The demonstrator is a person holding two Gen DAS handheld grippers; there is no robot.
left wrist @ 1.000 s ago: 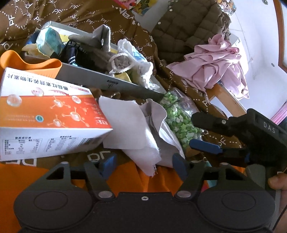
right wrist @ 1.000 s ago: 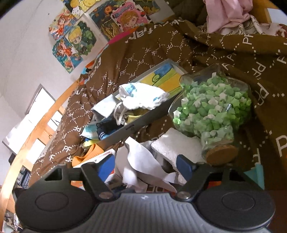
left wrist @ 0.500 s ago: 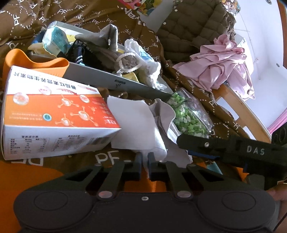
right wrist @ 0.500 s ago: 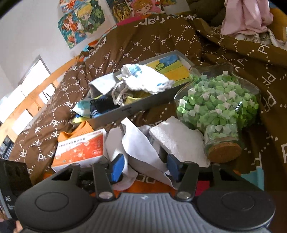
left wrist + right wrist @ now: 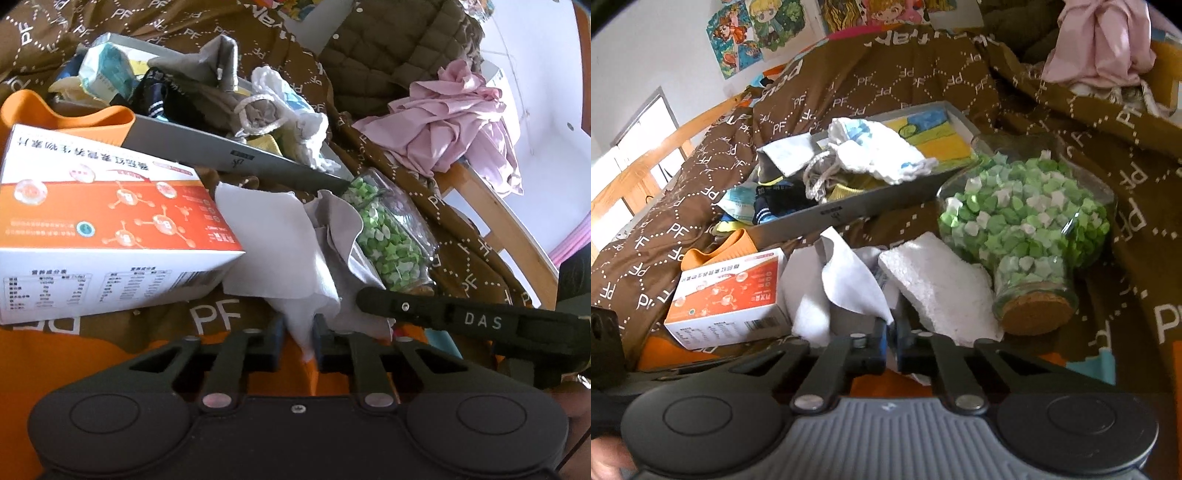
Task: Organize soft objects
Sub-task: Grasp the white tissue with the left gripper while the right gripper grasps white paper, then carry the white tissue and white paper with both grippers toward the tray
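Observation:
A crumpled white cloth (image 5: 273,243) lies on the brown bedspread between an orange-and-white box (image 5: 99,229) and a jar of green paper stars (image 5: 388,236). My left gripper (image 5: 298,338) is shut on the cloth's near corner. My right gripper (image 5: 891,341) is shut on another edge of the same cloth (image 5: 846,280); its arm crosses the left wrist view (image 5: 461,317). A grey tray (image 5: 849,212) behind holds socks, a white drawstring pouch (image 5: 875,151) and other soft items.
A white foam block (image 5: 938,284) lies beside the star jar (image 5: 1027,229). An orange rubber item (image 5: 66,114) sits by the tray's left end. A pink garment (image 5: 454,122) and a quilted brown jacket (image 5: 399,48) lie further back near the wooden bed rail (image 5: 498,218).
Both grippers went from open to shut on the white cloth. The right gripper moved in closer and lower, and its arm now lies across the left wrist view.

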